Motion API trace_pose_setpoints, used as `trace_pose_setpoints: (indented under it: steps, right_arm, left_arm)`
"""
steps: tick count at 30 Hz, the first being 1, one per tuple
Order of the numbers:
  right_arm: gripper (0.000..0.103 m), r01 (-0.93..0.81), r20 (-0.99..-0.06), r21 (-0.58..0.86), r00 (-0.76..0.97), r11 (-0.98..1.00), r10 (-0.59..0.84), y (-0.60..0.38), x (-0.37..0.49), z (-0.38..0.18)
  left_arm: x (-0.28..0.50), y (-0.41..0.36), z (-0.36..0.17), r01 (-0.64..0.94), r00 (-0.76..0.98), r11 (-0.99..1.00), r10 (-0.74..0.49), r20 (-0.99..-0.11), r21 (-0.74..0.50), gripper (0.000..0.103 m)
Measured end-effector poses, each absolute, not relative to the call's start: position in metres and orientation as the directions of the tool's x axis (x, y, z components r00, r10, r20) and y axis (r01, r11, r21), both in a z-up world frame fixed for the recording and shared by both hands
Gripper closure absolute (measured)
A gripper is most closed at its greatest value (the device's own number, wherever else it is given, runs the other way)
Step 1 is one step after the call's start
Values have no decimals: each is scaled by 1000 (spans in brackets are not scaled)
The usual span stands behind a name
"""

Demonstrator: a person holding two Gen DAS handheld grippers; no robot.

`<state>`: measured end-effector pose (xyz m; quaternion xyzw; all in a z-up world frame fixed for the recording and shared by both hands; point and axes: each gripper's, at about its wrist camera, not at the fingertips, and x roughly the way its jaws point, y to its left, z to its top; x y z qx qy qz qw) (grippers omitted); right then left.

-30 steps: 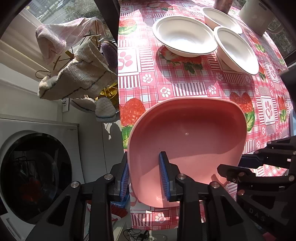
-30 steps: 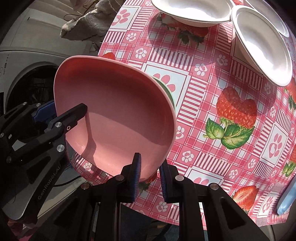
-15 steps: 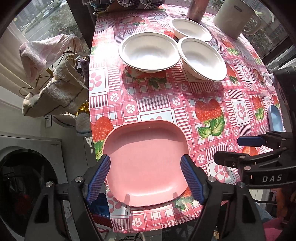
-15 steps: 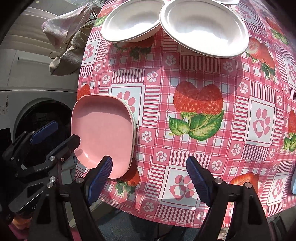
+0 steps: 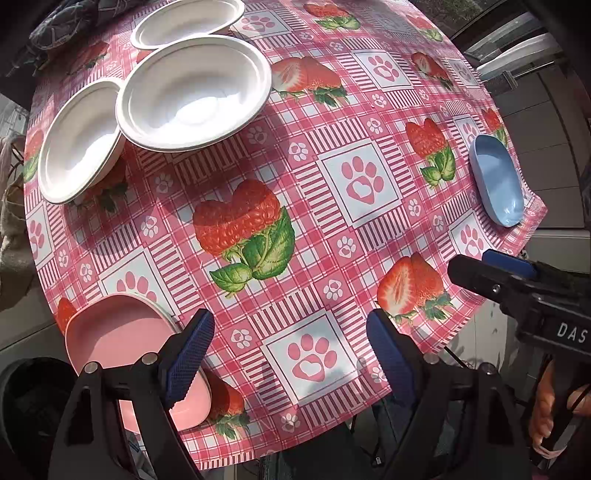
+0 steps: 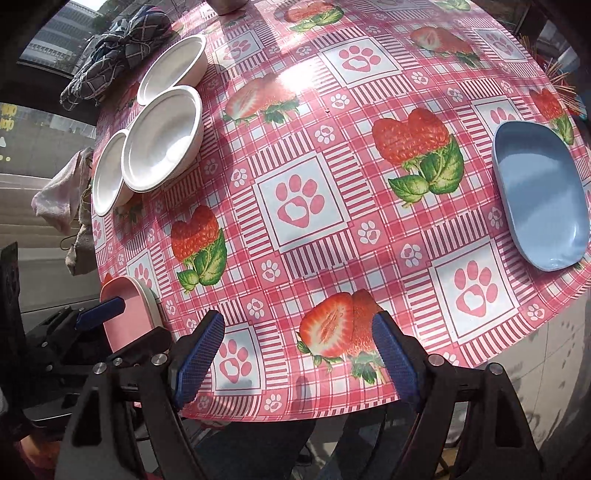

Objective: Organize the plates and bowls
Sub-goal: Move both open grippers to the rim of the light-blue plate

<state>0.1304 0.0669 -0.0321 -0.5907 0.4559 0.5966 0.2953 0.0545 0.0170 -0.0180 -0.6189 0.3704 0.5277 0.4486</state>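
A pink plate (image 5: pixel 122 343) lies flat at the table's near left edge, and a pale rim shows just under it. My left gripper (image 5: pixel 290 325) hovers to its right over the tablecloth; its jaws are opening with nothing between them. In the right wrist view the pink plate (image 6: pixel 125 317) is at the lower left. My right gripper (image 6: pixel 298 325) stands open and empty above the table's front edge. Three white bowls (image 5: pixel 192 92) (image 5: pixel 79 140) (image 5: pixel 184 22) overlap at the far left. A blue plate (image 6: pixel 539 199) (image 5: pixel 496 181) rests near the right edge.
The round table (image 6: pixel 332 229) wears a pink strawberry and paw-print cloth. A checked fabric bundle (image 6: pixel 110 55) lies at the far left edge. Towels (image 6: pixel 59 199) hang beside the table on the left. Part of a hand (image 5: pixel 543 413) shows at the lower right.
Both grippers have let go of the pink plate and opened wide. The plate now lies flat at the table's left edge, and both grippers have swung right across the table.
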Motion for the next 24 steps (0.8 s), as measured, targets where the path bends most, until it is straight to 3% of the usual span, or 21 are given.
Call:
trace_pose_setpoints:
  steps: [13,15,24]
  right_arm:
    - [20,-956,-997,79,-72,-281,-37,178,269,-8]
    - [0,-957,-999,32,-31,-288,-9,197,287,-8]
    - [0,-931,-998,-63,64,-360,9,261,329,-30]
  left_arm:
    - [168,147,-14,-942,213,-252,52,-976,-219,16]
    - [184,166,-18,-944,205,-252,53,-977,-212,16]
    - [242,230,-54,-952,143,-273,14,-990,-141,16]
